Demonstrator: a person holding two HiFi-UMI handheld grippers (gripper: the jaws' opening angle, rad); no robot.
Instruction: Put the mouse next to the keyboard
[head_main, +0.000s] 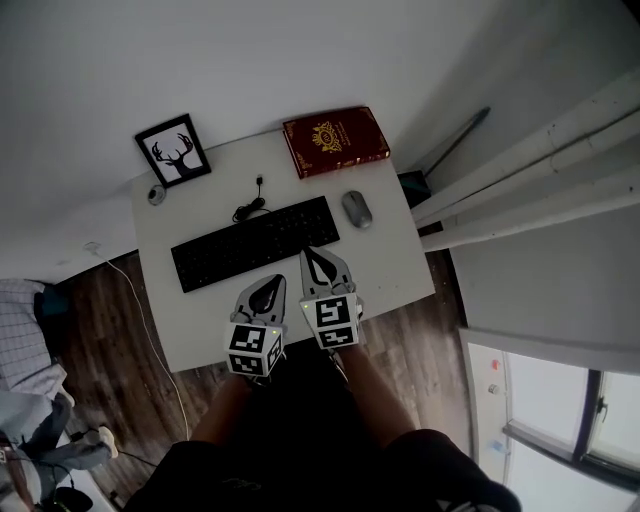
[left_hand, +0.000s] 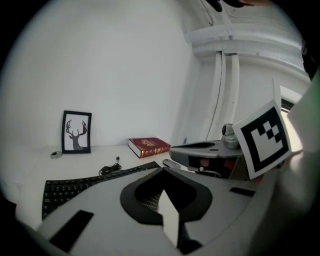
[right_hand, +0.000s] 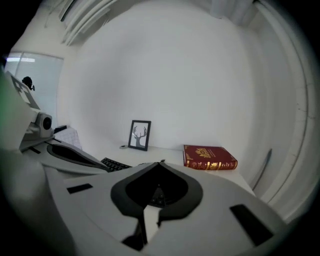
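Matt plastics on a smooth white desk

The desk (head_main: 400, 270) top is smooth, matt white. The keyboard (head_main: 255, 243) is matt black plastic. Right of the keyboard, the mouse (head_main: 357, 209) is grey plastic with a soft sheen. Behind the keyboard, the book (head_main: 335, 141) has a dark red cover with shiny gilt stamping, and the picture frame (head_main: 173, 150) is smooth and black. Left of the keyboard, past the desk edge, the floor (head_main: 100, 330) is dark wood planking. The left gripper (head_main: 270, 282) and right gripper (head_main: 306, 254) have matt grey plastic shells.

The head view looks steeply down over the whole desk (head_main: 392, 262). Both gripper views, low near its front edge, face the wall (left_hand: 125, 75), sharing the keyboard (left_hand: 75, 190) and book (left_hand: 149, 146).
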